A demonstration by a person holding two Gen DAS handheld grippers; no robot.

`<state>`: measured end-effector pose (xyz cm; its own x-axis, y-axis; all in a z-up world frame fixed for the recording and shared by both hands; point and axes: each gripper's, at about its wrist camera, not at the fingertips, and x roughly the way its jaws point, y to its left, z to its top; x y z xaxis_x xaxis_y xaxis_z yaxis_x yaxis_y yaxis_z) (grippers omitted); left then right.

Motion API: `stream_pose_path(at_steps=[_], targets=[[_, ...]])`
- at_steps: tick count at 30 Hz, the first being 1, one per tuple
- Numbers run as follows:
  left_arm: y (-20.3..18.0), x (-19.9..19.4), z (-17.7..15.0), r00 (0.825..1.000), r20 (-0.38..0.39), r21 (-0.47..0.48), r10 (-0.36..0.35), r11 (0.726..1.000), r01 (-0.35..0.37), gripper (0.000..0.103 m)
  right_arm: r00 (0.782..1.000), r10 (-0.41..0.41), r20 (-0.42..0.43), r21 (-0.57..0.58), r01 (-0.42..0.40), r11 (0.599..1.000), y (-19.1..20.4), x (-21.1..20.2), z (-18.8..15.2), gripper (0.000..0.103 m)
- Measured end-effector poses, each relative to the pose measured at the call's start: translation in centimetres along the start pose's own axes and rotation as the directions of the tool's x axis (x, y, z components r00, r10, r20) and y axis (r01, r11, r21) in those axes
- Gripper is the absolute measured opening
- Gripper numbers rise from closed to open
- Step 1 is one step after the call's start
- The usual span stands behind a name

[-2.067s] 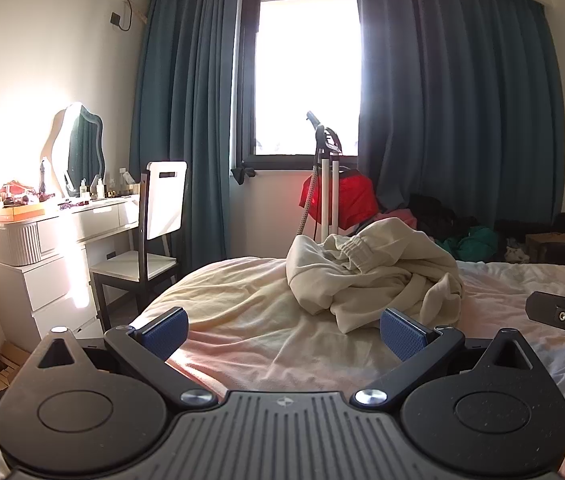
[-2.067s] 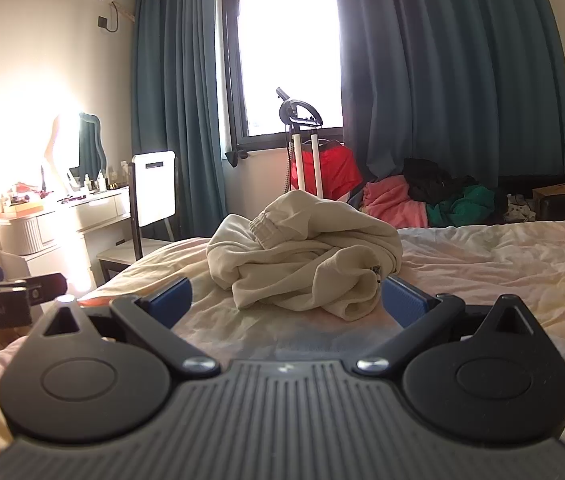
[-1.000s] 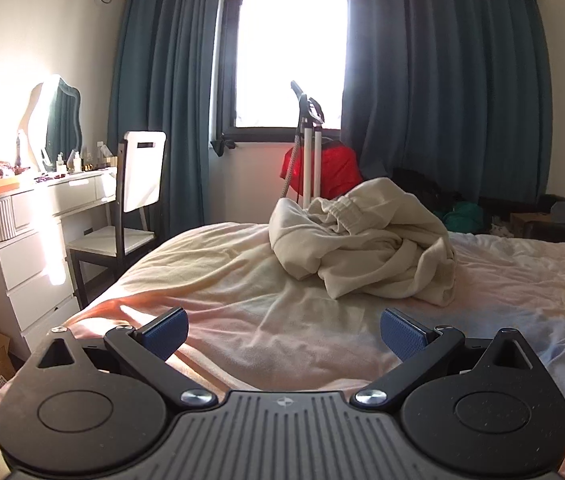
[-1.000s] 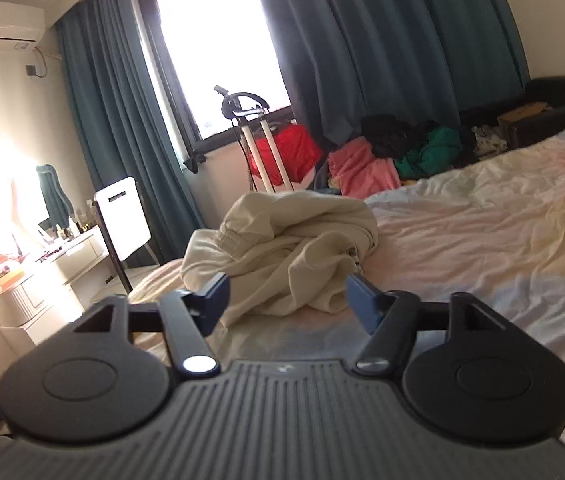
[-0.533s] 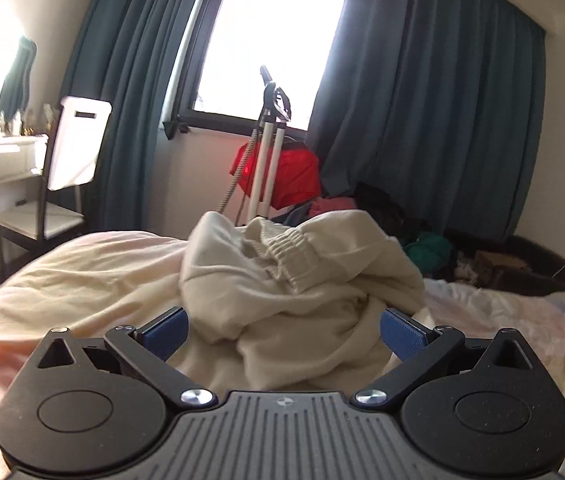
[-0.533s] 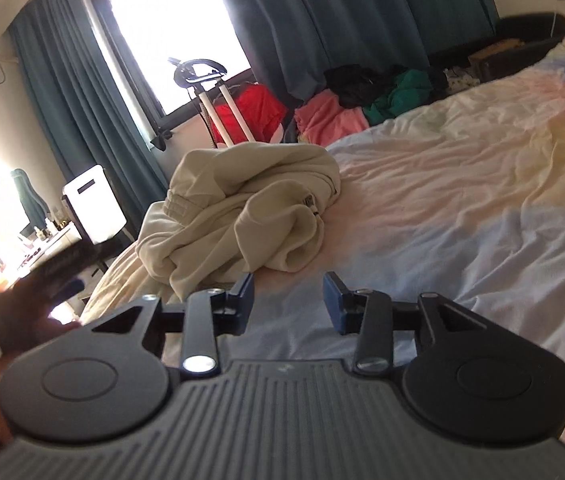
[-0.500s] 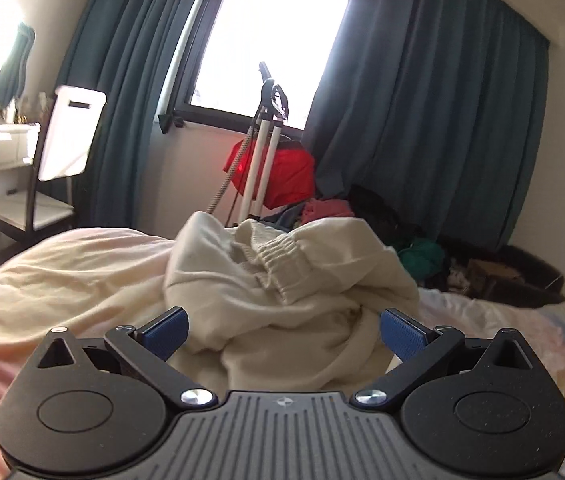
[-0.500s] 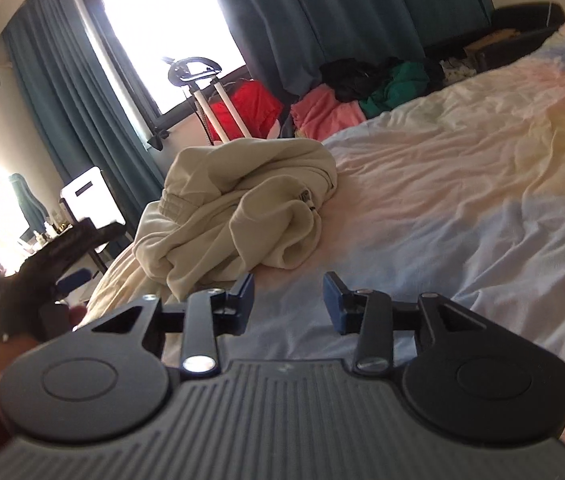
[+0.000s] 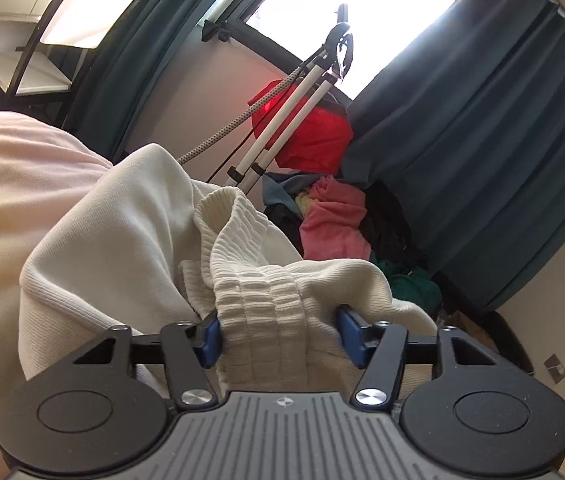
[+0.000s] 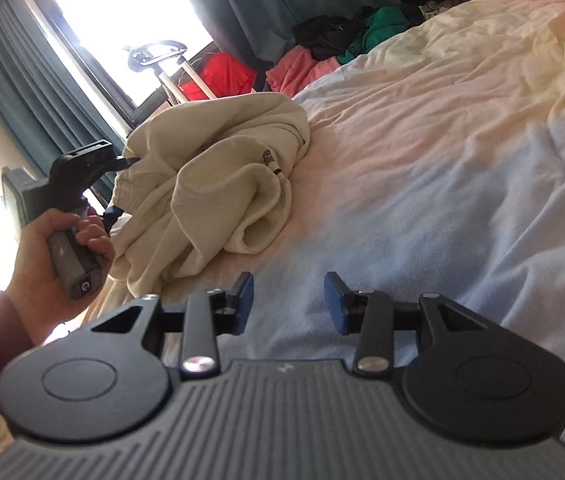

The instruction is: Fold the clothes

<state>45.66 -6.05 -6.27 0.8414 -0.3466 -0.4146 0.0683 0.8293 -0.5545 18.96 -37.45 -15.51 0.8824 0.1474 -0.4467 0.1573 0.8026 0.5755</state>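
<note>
While the cream garment (image 10: 218,168) lies in a crumpled heap on the bed (image 10: 442,184), toward the window side, the left gripper (image 9: 278,336) has its blue pads either side of the ribbed waistband (image 9: 266,300), part-closed; the band fills the gap and touches both pads, so I take this as a pinch taking hold, though I cannot tell how firm it is. A hand (image 10: 54,248) holds that tool at the heap's far-left edge. The right gripper (image 10: 288,300) hovers low over bare sheet just short of the heap, its pads spread and holding nothing. By my reading the step is gathering the garment by its waistband to shake it out flat; next it would need a second hold further along the band, then a lift and spread. Bunched as it is, no long axis shows; the waistband runs up over the heap's top toward the window.
</note>
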Motion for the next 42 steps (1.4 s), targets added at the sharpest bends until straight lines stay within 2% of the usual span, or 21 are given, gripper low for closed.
stream_pose_path(at_steps=[2,6,10,15,19,23,27,29,32,35,37,38,41,42], targets=[[-1.4,-1.4,0.2,1.0,0.012,0.087,-0.005,0.996,0.004,0.04,1.0,0.007,0.013,-0.017,-0.007,1.0,0.4,-0.2,0.2,0.043],[-4.2,-6.2,0.0,0.999,0.035,0.183,-0.036,0.983,0.029,0.028,0.995,0.009,0.102,-0.107,0.002,0.994,1.7,-1.6,0.5,0.043],[-7.2,-13.0,-0.9,0.992,0.029,0.272,-0.124,0.956,0.112,0.015,0.983,0.016,0.181,-0.156,0.013,0.988,2.7,-3.7,0.9,0.043],[-9.6,-22.3,-4.1,0.976,0.015,0.345,-0.219,0.917,0.201,0.012,0.966,0.042,0.254,-0.19,0.007,0.982,3.5,-7.0,1.5,0.043],[-9.0,-30.1,-7.9,0.96,-0.01,0.349,-0.281,0.899,0.267,0.012,0.95,0.032,0.311,-0.223,0.04,0.974,4.0,-9.5,1.7,0.043],[-5.6,-36.5,-13.1,0.96,-0.079,0.342,-0.267,0.898,0.278,0.012,0.948,0.024,0.316,-0.204,0.044,0.978,4.1,-11.4,2.0,0.043],[-1.7,-38.5,-17.7,0.966,-0.168,0.376,-0.196,0.893,0.247,0.012,0.963,0.034,0.267,-0.206,0.023,0.978,4.4,-12.1,1.7,0.043],[0.2,-38.2,-19.4,0.96,-0.198,0.337,-0.197,0.906,0.255,0.012,0.977,0.043,0.208,-0.226,0.005,0.974,5.0,-11.9,0.9,0.043],[1.4,-38.0,-20.1,0.952,-0.194,0.29,-0.237,0.913,0.286,0.014,0.99,0.031,0.138,-0.247,0.004,0.969,5.6,-11.0,-0.3,0.043],[2.1,-37.9,-20.4,0.946,-0.192,0.271,-0.26,0.913,0.306,0.022,0.996,0.013,0.085,-0.243,0.009,0.97,5.8,-10.1,-1.2,0.043],[2.4,-37.8,-20.3,0.945,-0.195,0.272,-0.262,0.912,0.308,0.035,0.998,0.0,0.066,-0.222,0.015,0.975,5.6,-9.6,-1.3,0.043],[2.5,-37.8,-20.3,0.945,-0.196,0.272,-0.262,0.911,0.309,0.038,0.998,-0.007,0.057,-0.21,0.019,0.977,5.5,-9.3,-1.4,0.043],[3.0,-37.6,-20.2,0.943,-0.2,0.274,-0.265,0.909,0.313,0.046,0.998,-0.038,0.053,-0.157,0.046,0.986,4.8,-8.7,-1.0,0.043],[3.2,-37.6,-20.1,0.945,-0.197,0.263,-0.262,0.914,0.308,0.053,0.998,-0.044,0.052,-0.142,0.051,0.989,4.6,-8.5,-0.9,0.043]])
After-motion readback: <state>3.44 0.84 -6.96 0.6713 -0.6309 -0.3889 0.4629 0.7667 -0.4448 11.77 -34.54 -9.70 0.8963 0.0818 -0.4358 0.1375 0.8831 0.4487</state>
